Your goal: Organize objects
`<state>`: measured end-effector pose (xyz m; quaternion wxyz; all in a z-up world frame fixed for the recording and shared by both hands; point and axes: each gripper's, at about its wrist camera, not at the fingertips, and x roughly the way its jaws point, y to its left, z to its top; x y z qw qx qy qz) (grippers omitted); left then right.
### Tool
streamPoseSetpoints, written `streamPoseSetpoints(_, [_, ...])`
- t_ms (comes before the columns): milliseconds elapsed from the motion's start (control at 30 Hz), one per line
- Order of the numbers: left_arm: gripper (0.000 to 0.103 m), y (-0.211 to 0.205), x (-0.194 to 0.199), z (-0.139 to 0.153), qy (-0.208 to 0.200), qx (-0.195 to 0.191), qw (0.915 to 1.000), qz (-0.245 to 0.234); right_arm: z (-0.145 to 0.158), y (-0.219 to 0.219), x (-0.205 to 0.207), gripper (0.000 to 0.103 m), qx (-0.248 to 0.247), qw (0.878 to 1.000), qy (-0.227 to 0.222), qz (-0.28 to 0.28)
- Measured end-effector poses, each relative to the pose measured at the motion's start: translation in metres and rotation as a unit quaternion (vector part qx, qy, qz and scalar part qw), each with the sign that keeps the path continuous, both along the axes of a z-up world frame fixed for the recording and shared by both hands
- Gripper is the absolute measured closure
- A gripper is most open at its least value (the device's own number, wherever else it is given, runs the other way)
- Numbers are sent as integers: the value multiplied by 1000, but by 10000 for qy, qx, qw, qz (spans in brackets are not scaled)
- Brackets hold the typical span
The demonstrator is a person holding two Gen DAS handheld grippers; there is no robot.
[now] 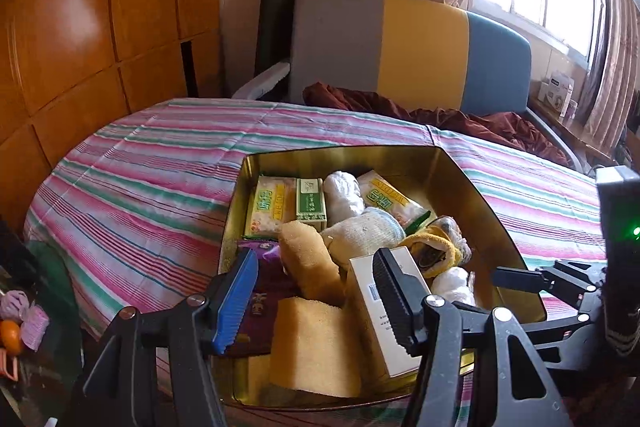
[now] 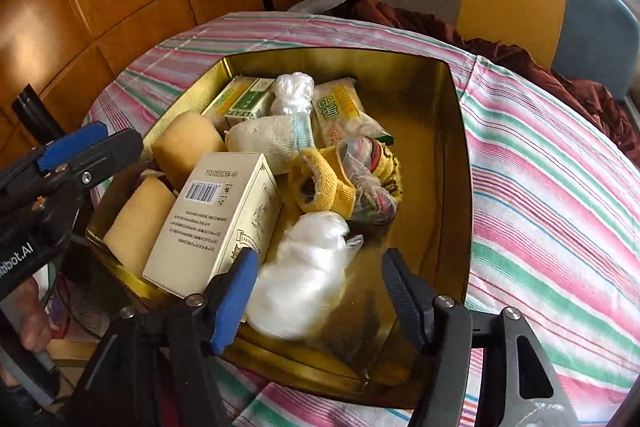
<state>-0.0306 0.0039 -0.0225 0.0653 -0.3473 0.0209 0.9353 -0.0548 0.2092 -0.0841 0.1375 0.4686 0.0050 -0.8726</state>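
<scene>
In the gold tin (image 2: 460,147) on the bed, the white plastic bundle (image 2: 304,279) sits under my right gripper (image 2: 316,291), jaws apart, empty. Looks light, squishy, slippery; I'd pinch its middle. Left gripper (image 1: 316,295) spread, holding nothing.

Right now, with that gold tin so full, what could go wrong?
The cream box leans tilted on the yellow sponges at the gold tin's near edge, so a nudge from the left gripper might tip it out. The white plastic bundle lies loose below the open right gripper; soft and slippery, it may slip from a pinch.
</scene>
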Motion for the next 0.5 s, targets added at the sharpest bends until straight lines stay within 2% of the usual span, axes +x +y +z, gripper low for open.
streamPoseSetpoints(67, [36, 4, 4, 3, 114, -244, 9995, 159, 7, 4, 4, 37, -102, 9998, 139, -134])
streamPoseSetpoints(133, [35, 6, 9, 7, 176, -363, 9989, 257, 16, 8, 10, 31, -161, 9987, 345, -331])
streamPoseSetpoints(200, [35, 7, 14, 11, 239, -361, 9986, 299, 25, 10, 17, 23, -203, 9971, 556, -484])
streamPoseSetpoints(367, [35, 5, 19, 16, 204, -239, 9989, 343, 37, 8, 27, 23, -199, 9944, 824, -633])
streamPoseSetpoints(500, [35, 4, 23, 18, 234, -206, 9992, 268, 39, 7, 32, 22, -221, 9941, 833, -653])
